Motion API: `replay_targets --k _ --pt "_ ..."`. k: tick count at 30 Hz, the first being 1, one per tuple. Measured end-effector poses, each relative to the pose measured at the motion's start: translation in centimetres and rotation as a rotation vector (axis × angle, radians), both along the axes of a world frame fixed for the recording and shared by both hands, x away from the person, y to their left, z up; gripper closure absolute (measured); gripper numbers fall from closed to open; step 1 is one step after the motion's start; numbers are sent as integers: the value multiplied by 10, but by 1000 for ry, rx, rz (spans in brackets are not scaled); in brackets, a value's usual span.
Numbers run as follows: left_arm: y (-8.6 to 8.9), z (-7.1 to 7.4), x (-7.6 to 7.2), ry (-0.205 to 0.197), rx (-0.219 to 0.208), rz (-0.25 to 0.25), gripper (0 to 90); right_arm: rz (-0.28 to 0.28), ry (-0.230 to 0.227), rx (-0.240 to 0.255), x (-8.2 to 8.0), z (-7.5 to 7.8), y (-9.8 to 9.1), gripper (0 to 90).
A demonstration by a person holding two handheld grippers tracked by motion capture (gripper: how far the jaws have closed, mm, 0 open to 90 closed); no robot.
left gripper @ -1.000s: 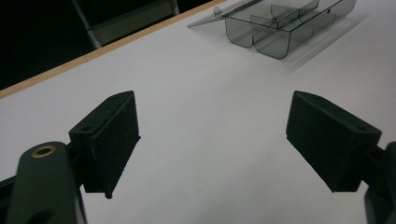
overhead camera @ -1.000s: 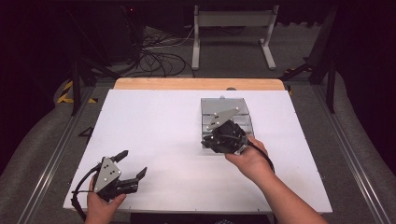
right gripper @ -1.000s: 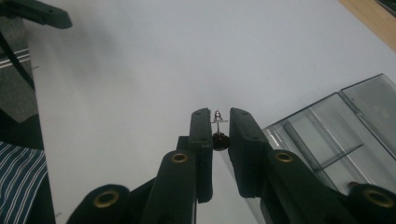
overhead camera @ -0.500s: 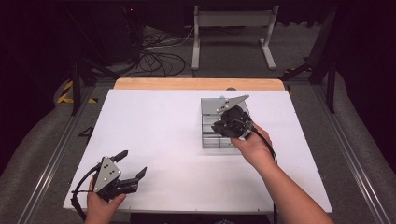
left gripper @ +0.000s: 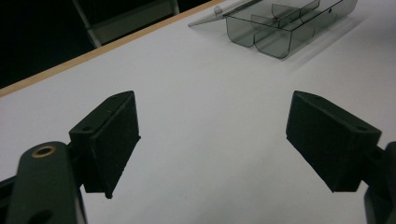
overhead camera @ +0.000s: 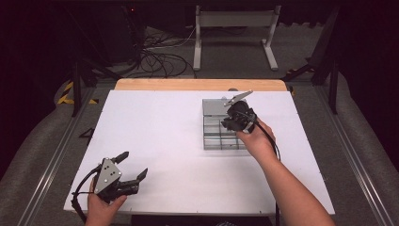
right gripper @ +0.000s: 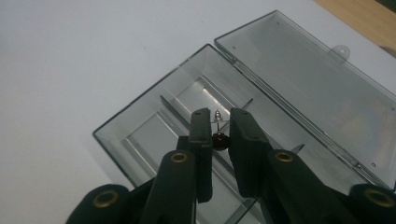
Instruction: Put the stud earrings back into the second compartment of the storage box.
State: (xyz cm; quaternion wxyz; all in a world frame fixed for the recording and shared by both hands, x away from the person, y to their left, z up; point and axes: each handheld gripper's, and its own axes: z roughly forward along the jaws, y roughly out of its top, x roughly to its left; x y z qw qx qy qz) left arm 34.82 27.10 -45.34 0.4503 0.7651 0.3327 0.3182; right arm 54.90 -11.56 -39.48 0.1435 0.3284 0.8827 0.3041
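Note:
A clear grey compartment box (overhead camera: 220,139) lies open on the white table, right of centre, its lid (overhead camera: 213,107) laid flat on the far side. My right gripper (overhead camera: 234,117) hovers over the box's compartments, shut on a small dark red piece (right gripper: 220,140) with a thin metal pin (right gripper: 217,115) sticking out past the jaws. From that gripper view (right gripper: 219,116) the box (right gripper: 140,135) and lid (right gripper: 303,70) lie just below. My left gripper (overhead camera: 132,165) rests low at the near left, open, with nothing between the jaws (left gripper: 212,135). The box (left gripper: 280,28) shows far off in the left gripper view.
The white tabletop (overhead camera: 155,122) has a wooden strip (overhead camera: 197,84) along its far edge. Beyond it stand a metal stand (overhead camera: 235,28) and loose cables (overhead camera: 160,56) on the floor. Rails run along both sides of the table.
My right gripper has moved away from the person, from the box's near edge to over its far compartments, still shut. The left gripper has stayed put and open.

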Motion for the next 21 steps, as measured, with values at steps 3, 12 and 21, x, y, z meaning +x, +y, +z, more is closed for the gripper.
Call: replay_targets --k 3,12,21 --pt "0 0 0 0 -2 1 177 -20 18 -14 8 -7 -1 798" --pt "1 0 0 -3 -2 -2 177 -63 66 -56 25 -25 -3 797" --pt "0 0 0 1 -1 -2 177 -81 107 -94 35 -38 -1 796"
